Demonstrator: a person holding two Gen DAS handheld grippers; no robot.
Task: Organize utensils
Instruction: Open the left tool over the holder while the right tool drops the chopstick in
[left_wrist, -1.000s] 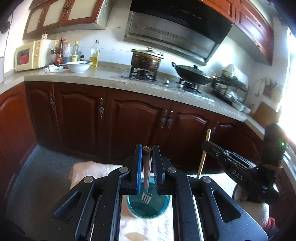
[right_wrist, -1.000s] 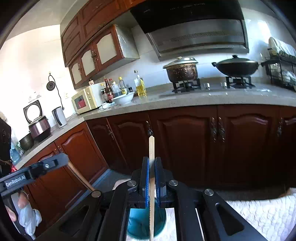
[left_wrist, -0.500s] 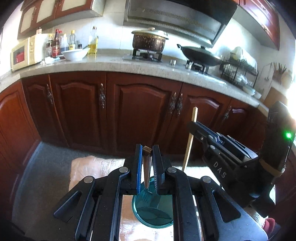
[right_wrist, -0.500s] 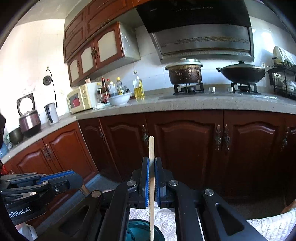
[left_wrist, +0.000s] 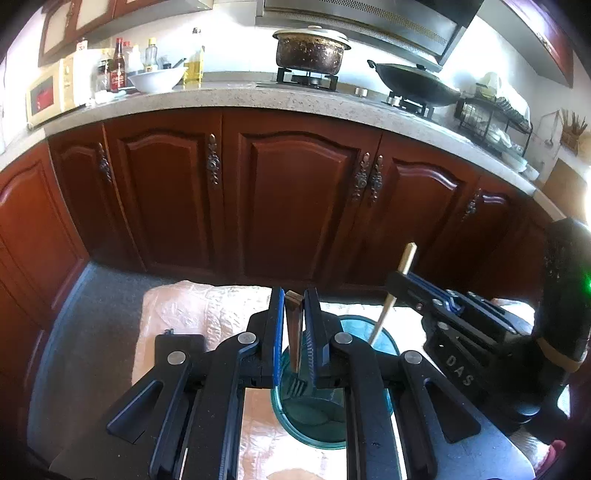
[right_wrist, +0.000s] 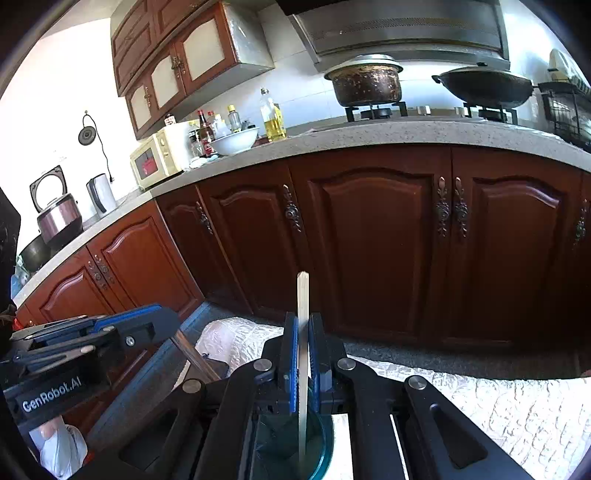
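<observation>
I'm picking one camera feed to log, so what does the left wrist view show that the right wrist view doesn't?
Only the left wrist view shows the fork tines, pointing down over the teal cup, plus the utensil holder far right on the counter. Only the right wrist view shows the rice cooker and kettle. Both show the cup, the wooden stick in the right gripper, the left gripper, the pot and the wok.

"DAS" on right hand-held gripper (left_wrist: 410, 281); "GenRobot.AI" on left hand-held gripper (right_wrist: 159, 325)
</observation>
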